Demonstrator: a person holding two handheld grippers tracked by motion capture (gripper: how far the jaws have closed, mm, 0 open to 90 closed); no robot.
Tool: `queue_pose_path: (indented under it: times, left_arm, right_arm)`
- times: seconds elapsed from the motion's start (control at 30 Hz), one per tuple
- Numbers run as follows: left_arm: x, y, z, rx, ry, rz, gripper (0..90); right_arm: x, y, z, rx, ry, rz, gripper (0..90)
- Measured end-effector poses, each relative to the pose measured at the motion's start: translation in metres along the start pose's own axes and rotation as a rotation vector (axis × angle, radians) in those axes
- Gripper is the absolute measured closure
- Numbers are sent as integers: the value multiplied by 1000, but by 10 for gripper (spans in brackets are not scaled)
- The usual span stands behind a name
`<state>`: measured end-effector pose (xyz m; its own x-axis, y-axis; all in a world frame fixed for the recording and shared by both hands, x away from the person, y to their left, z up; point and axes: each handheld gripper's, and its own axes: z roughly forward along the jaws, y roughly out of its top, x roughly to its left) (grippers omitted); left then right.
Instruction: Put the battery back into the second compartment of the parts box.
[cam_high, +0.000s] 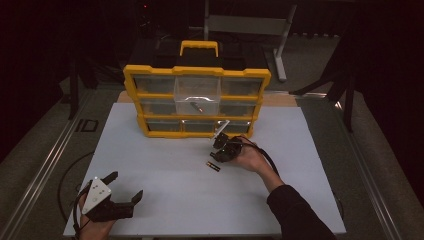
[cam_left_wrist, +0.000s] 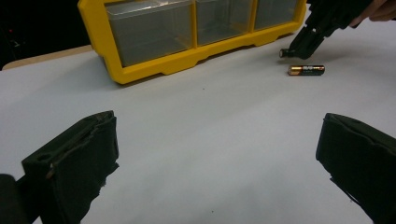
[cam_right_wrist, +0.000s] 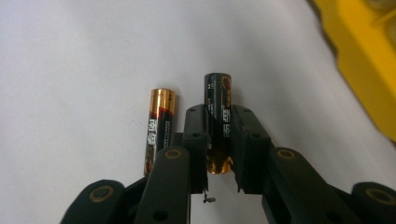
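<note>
Dark surroundings frame a white table (cam_high: 165, 165) that carries a yellow drawer organizer (cam_high: 196, 100) near its far edge. The organizer has a yellow carry handle (cam_high: 199, 47) on top and three rows of clear drawers; the middle drawer of the top row (cam_high: 197, 90) is pulled out toward the person, and a small slim object lies in it (too small to identify).

Right gripper (cam_right_wrist: 218, 122): its jaws are pinching a black battery (cam_right_wrist: 219, 116) between them. In the right gripper view the battery runs lengthwise along the jaws, with its black end projecting past the tips and its copper-coloured end seated back between them. In the high view this gripper (cam_high: 224, 148) sits in front of the organizer's bottom row, toward its right end, held by the person's right hand (cam_high: 250, 157).

A second battery (cam_high: 214, 165) — black body with a copper end — lies flat on the table just beside the right gripper, apart from the jaws. In the right gripper view it (cam_right_wrist: 159, 128) lies roughly parallel to the held battery, on its left.

Left gripper (cam_high: 125, 187): it rests at the near left corner of the table, well apart from the batteries, with its grey plate (cam_high: 97, 195) on top. Its jaws are spread wide — the left gripper view shows bare table between them.
</note>
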<state>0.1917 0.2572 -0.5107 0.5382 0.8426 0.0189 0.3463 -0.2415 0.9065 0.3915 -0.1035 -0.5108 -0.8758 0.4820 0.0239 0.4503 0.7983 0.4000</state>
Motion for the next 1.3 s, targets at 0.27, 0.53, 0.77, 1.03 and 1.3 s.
queue_pose_path:
  times: [0.27, 0.53, 0.77, 1.03, 1.3]
  left_arm:
    - [0, 0, 1, 1, -1, 0, 1]
    - [0, 0, 0, -1, 3, -2, 1]
    - [0, 0, -1, 0, 6, -2, 1]
    - [0, 0, 0, -2, 5, -4, 1]
    - [0, 0, -1, -2, 6, -4, 1]
  right_arm:
    - [-3, -2, -21, -15, 5, 26, 767]
    - [-13, 0, -62, -79, -4, 12, 766]
    - [-18, 4, -89, -108, -14, 6, 767]
    - [-21, 9, -116, -123, -23, 4, 766]
    - [-27, 18, -147, -153, -37, 0, 766]
